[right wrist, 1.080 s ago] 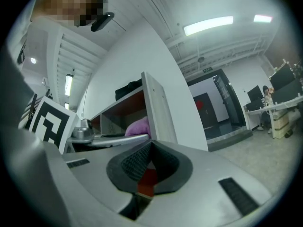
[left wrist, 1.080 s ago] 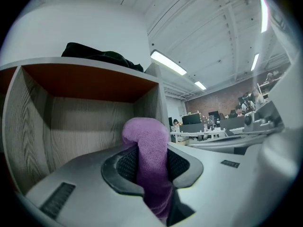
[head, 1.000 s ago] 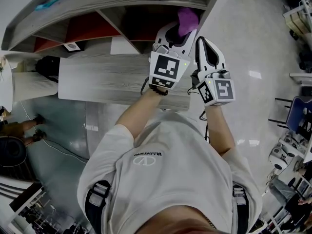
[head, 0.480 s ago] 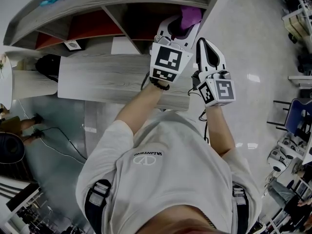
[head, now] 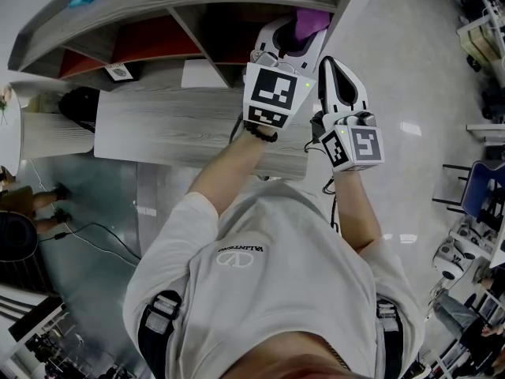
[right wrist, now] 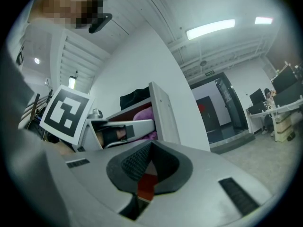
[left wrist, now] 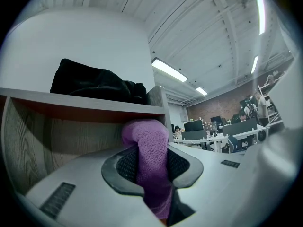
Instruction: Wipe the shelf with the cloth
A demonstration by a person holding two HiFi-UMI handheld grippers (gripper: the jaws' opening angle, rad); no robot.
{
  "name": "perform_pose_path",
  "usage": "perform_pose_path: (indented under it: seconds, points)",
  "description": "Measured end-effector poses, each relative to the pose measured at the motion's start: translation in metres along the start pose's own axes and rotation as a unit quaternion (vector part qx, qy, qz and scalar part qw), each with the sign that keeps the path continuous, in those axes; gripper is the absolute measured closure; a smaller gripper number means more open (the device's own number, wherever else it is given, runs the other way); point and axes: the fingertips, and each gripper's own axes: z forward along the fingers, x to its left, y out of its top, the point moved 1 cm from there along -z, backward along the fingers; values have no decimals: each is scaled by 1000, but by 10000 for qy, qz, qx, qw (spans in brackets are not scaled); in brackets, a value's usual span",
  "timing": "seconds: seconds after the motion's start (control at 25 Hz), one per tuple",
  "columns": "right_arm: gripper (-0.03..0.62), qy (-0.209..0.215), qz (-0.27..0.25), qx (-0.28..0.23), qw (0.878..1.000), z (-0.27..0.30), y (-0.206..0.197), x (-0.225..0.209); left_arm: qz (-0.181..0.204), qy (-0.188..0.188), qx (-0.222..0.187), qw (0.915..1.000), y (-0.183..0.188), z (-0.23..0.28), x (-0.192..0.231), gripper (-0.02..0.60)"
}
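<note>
Left gripper view: the left gripper (left wrist: 151, 167) is clenched on the purple cloth (left wrist: 147, 143). The fabric is pinched between both dark pads, and a folded lump of it stands up above the jaw tips. That lump points into the end compartment of the grey wood-grain shelf (left wrist: 85, 106), just below the upper board. Whether the cloth touches any shelf surface cannot be determined. A black bag (left wrist: 94, 84) lies on top of that board.

Head view: the left gripper (head: 290, 39) reaches into the right-hand compartment of the shelf (head: 197, 125), and the cloth (head: 310, 20) shows at its tip, close to the end panel. A white card (head: 203, 73) lies in the neighbouring compartment. The right gripper (head: 338, 73) is held just beside the left one, outside the end panel and apart from the cloth.

Right gripper view: the right gripper (right wrist: 149, 162) has its jaws closed, pad against pad, with nothing between them. Beyond it, the left gripper's marker cube (right wrist: 66, 112) and a patch of the cloth (right wrist: 143, 114) are visible against the shelf's end panel (right wrist: 163, 112).
</note>
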Motion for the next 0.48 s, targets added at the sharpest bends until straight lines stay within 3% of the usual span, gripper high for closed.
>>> perform_pose_path:
  seconds: [0.48]
  points:
    - [593, -213, -86, -251, 9994, 11, 30, 4, -105, -55, -137, 9998, 15, -2, 3, 476]
